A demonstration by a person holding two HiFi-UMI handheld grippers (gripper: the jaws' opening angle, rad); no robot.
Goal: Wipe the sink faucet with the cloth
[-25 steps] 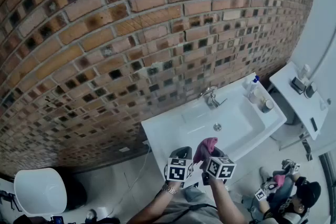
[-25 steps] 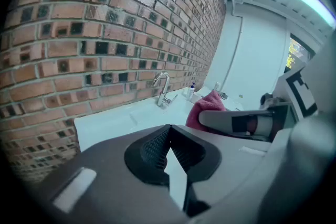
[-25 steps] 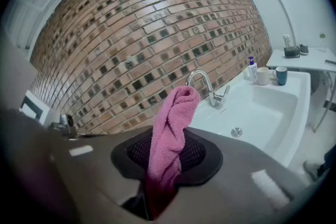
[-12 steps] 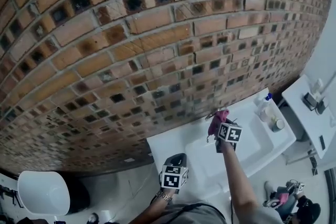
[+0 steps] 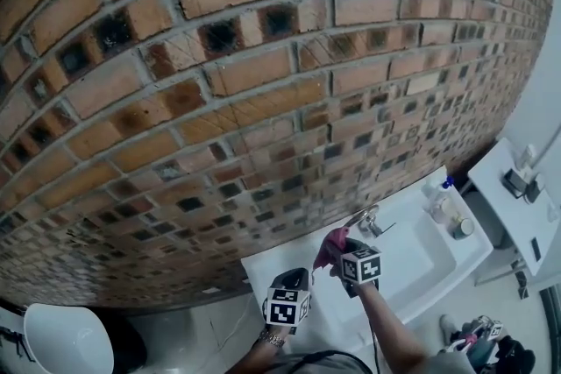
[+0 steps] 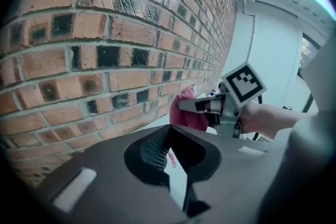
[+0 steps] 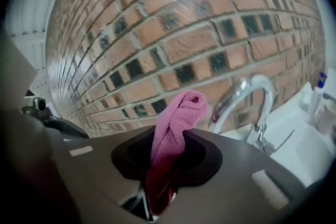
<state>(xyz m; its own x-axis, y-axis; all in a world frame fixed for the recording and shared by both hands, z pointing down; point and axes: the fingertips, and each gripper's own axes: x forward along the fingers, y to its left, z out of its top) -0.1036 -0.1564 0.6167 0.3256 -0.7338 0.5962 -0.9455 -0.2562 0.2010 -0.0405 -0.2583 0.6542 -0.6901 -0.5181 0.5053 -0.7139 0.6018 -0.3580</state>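
A chrome curved faucet [image 5: 368, 219] stands at the back of a white sink [image 5: 412, 263] against a brick wall. My right gripper [image 5: 338, 251] is shut on a pink cloth [image 5: 332, 242], held just left of the faucet and a little short of it. In the right gripper view the cloth [image 7: 181, 113] sticks up between the jaws, with the faucet [image 7: 247, 97] to its right, apart from it. My left gripper [image 5: 293, 278] hangs shut and empty off the sink's left front corner. The left gripper view looks across its jaws [image 6: 169, 136] at the cloth [image 6: 188, 117].
A bottle with a blue cap [image 5: 441, 204] and a small jar [image 5: 462, 228] stand at the sink's right end. A white shelf [image 5: 513, 188] with small items lies further right. A white bin [image 5: 66, 346] sits at the lower left.
The right gripper rose from the sink's front edge to the faucet with the cloth, then drew back a little to the left. The left gripper stayed low.
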